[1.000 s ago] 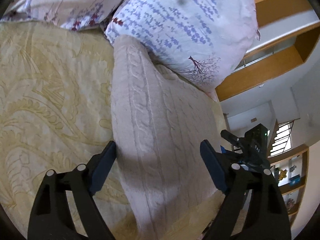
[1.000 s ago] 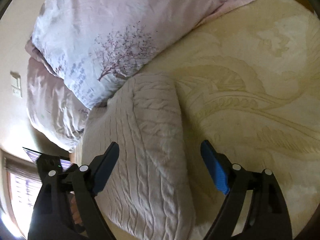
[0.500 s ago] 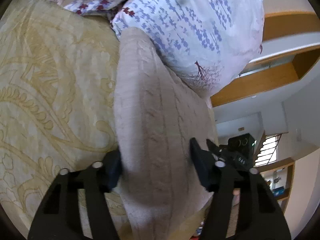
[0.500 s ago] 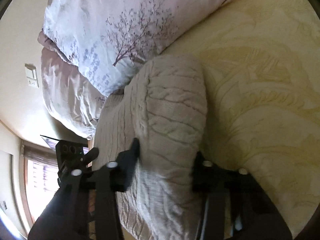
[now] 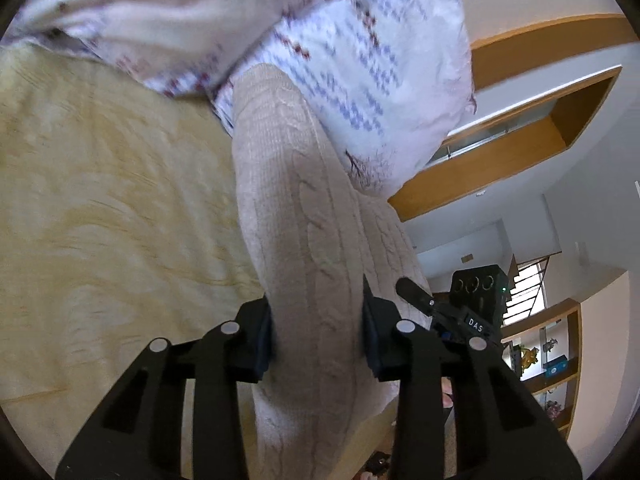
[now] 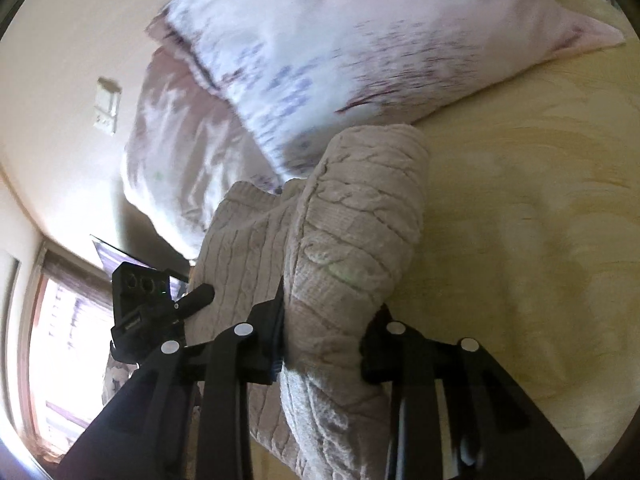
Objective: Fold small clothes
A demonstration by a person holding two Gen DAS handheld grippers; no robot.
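A beige cable-knit sweater [image 5: 296,216] lies folded on a yellow patterned bedspread [image 5: 100,208], its far end against the pillows. My left gripper [image 5: 316,328] has its jaws closing on one near edge of the sweater, the knit bunched between the pads and lifted. In the right wrist view the same sweater [image 6: 352,216] is pinched at its other near edge by my right gripper [image 6: 328,332], whose jaws are also still closing on the fabric. Each view shows the other gripper beside the sweater: the right one [image 5: 460,312] and the left one [image 6: 156,304].
Two floral pillows [image 5: 360,60] lie at the head of the bed, just beyond the sweater. The bedspread [image 6: 520,220] stretches wide to one side. Wooden shelving [image 5: 520,152] and a window [image 6: 68,352] lie past the bed's edge.
Both grippers have gone from wide open around the sweater's edges to clamped on the knit. The gripped edges have risen off the bedspread and both views have swung slightly.
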